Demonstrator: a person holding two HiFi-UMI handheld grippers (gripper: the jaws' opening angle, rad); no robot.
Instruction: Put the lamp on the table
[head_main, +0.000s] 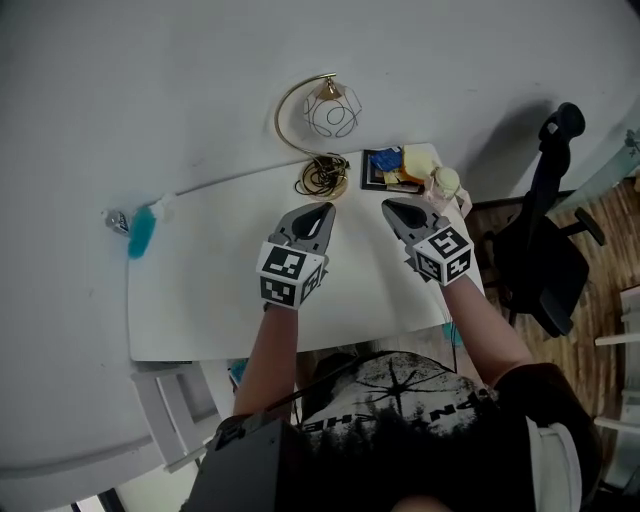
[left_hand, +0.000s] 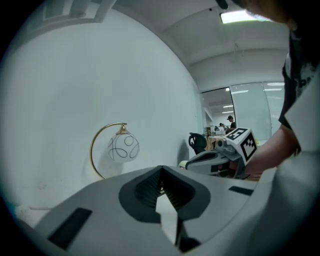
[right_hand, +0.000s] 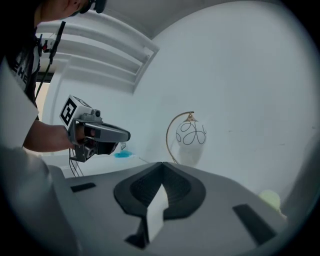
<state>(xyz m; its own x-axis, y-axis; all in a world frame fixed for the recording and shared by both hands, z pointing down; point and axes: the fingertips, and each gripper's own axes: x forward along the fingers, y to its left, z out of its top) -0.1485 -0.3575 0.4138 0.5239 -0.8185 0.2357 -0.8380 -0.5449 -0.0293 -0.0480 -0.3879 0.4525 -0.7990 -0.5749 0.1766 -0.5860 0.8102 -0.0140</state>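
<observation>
Fingers of the left gripper (head_main: 322, 210) and right gripper (head_main: 392, 207) are held clenched and empty over the tabletop (head_main: 200, 300); the lamp (head_main: 331, 112) is seen at upper centre.

You have no text here that can be read for certain. Your T-shirt (head_main: 400, 398) has a row of pale block letters across the chest, upside down to you and too blurred to spell out. The cubes on your left gripper (head_main: 323, 209) and right gripper (head_main: 389, 205) show black-and-white square markers, with no letters or digits. The print on the dark framed card (head_main: 380, 168) on the table (head_main: 200, 285) is too small to read.
</observation>
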